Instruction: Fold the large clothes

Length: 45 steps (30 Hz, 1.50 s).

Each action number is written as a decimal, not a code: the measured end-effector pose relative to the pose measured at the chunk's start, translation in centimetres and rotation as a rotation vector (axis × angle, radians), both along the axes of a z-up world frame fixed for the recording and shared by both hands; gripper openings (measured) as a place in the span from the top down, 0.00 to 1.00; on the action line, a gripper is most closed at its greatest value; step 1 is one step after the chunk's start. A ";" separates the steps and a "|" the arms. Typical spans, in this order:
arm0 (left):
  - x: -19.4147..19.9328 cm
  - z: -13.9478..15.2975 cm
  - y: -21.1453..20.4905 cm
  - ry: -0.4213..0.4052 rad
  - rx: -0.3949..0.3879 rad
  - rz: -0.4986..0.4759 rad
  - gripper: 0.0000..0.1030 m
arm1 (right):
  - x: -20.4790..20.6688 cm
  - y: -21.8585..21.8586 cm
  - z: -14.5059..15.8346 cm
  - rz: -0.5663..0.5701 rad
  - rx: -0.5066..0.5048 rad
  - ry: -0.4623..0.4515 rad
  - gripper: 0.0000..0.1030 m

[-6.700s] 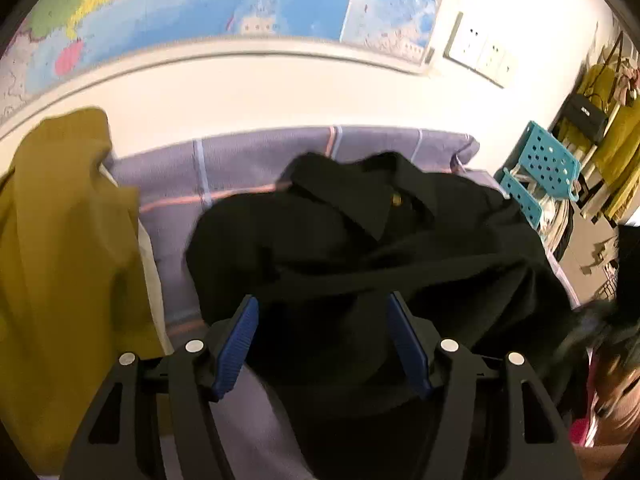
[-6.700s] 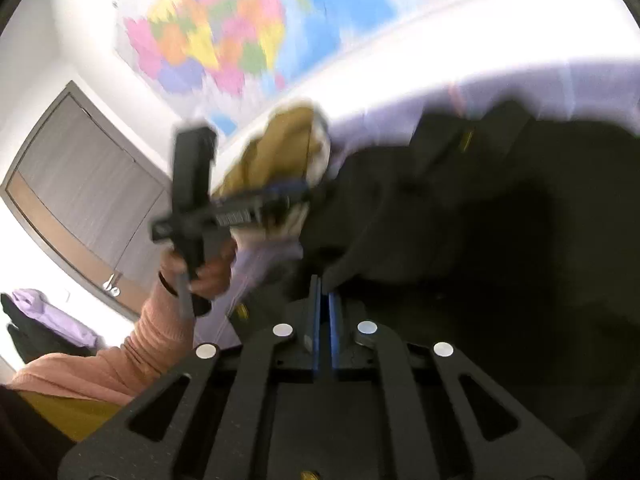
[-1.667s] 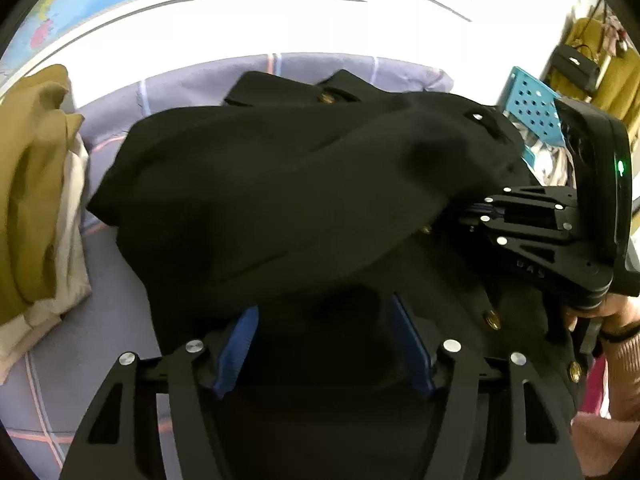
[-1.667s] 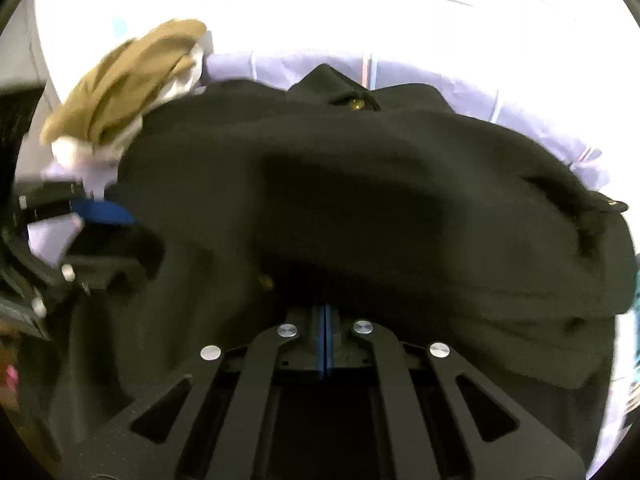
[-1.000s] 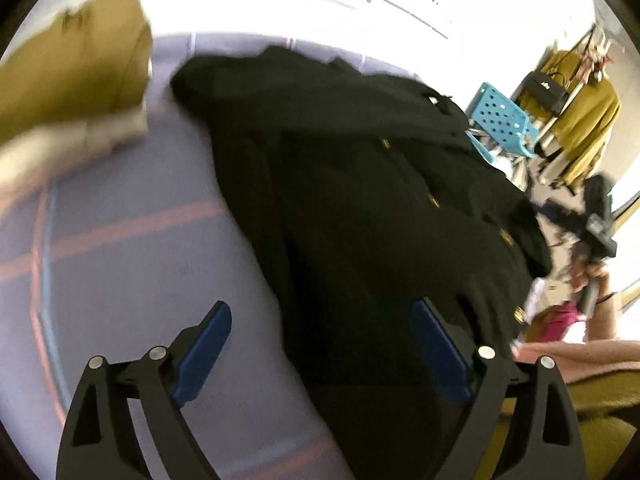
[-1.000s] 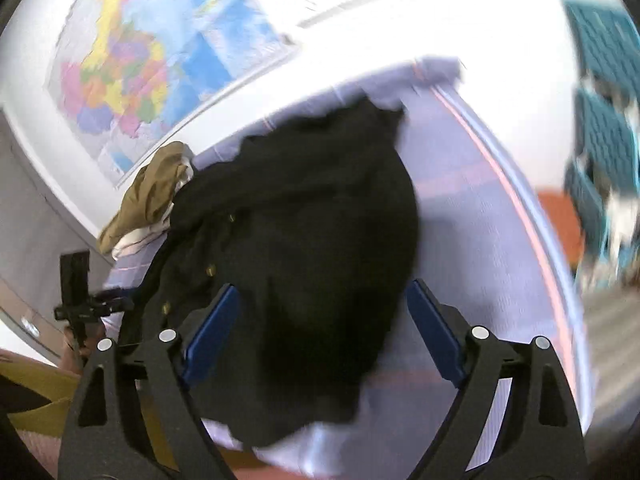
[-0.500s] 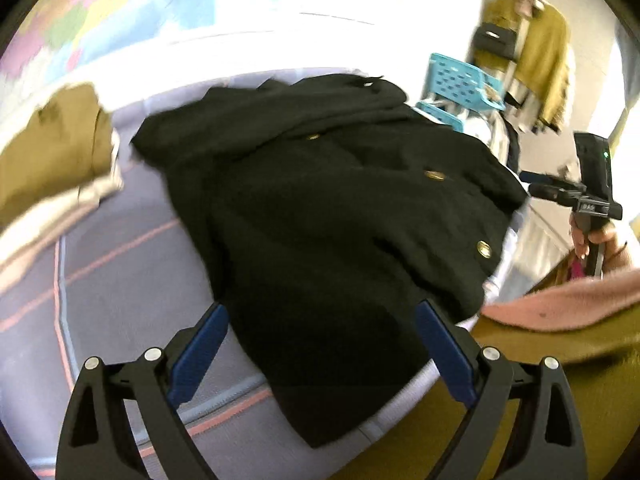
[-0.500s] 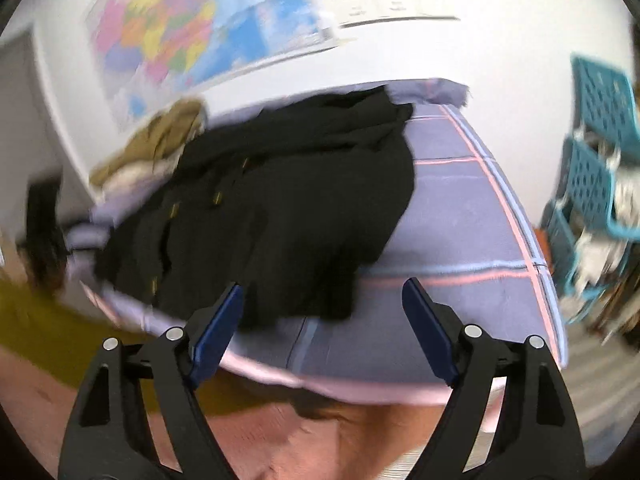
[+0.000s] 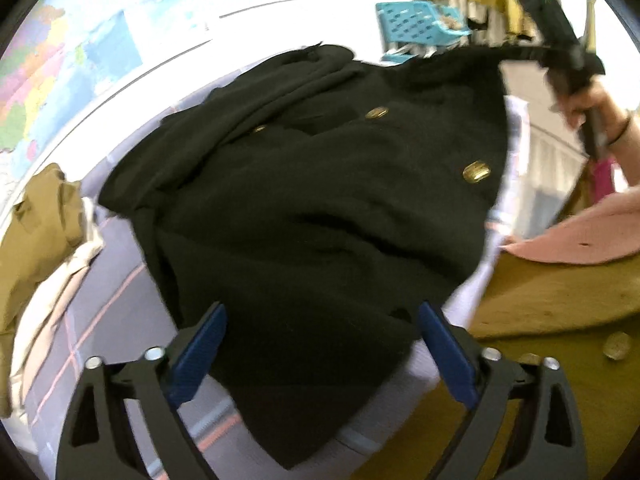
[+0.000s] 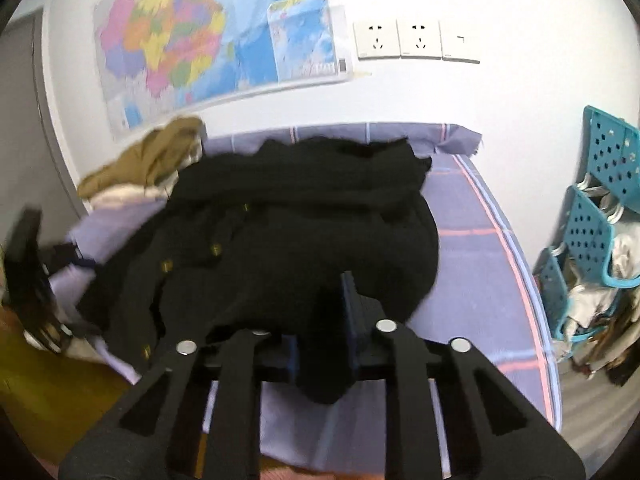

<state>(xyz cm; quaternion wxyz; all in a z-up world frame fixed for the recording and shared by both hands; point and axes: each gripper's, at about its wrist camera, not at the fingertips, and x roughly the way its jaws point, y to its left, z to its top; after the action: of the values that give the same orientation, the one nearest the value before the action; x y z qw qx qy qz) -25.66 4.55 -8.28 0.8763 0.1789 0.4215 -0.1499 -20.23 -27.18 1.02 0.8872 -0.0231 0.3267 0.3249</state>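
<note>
A large black coat (image 9: 312,200) with gold buttons lies spread over a purple-sheeted bed (image 9: 100,312). My left gripper (image 9: 320,352) is open, its blue pads just above the coat's near hem. In the right wrist view the coat (image 10: 304,232) lies bunched on the bed (image 10: 476,248). My right gripper (image 10: 322,320) is shut on a fold of the coat's near edge, with black cloth bulging between the pads. The right gripper also shows in the left wrist view (image 9: 560,28), lifting the coat's corner.
A mustard and cream pile of clothes (image 9: 36,232) sits at the bed's left; it also shows in the right wrist view (image 10: 148,160). Turquoise baskets (image 10: 592,240) stand right of the bed. A map (image 10: 208,40) and sockets hang on the wall. My mustard skirt (image 9: 560,300) borders the bed's edge.
Both grippers pulled back open from the coat. Then the right gripper closed on the coat's edge and lifted it. The left gripper came nearer the hem, still open.
</note>
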 end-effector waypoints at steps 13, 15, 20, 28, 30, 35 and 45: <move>5.1 2.6 7.8 0.027 -0.357 0.340 0.66 | 1.4 -1.2 -4.9 -0.162 -0.072 0.169 0.29; 5.1 2.0 7.6 0.029 -0.327 0.365 0.51 | 1.4 -1.8 -6.2 -0.206 -0.058 0.179 0.32; 3.3 0.4 6.0 0.038 -0.214 0.309 0.34 | 1.6 -1.1 -6.2 -0.190 -0.010 0.128 0.74; 2.8 4.5 9.3 -0.031 -0.247 0.414 0.90 | 0.3 -6.6 3.3 -0.048 0.265 0.188 0.96; 2.2 7.2 10.8 -0.062 -0.323 0.396 0.89 | -0.8 -7.8 6.9 -0.039 0.226 0.115 0.97; 1.5 6.3 7.7 -0.052 -0.173 0.283 0.85 | -0.5 -6.9 4.0 -0.077 0.025 0.169 0.96; -0.3 2.0 7.4 0.046 -0.206 0.130 0.40 | -1.6 -7.5 -1.8 -0.090 -0.179 0.237 0.36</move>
<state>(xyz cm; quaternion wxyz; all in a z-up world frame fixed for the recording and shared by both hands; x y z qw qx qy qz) -25.97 11.98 -6.28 0.8880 0.0567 0.4345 -0.1393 -21.81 -34.69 -0.77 0.8505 -0.0492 0.4573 0.2549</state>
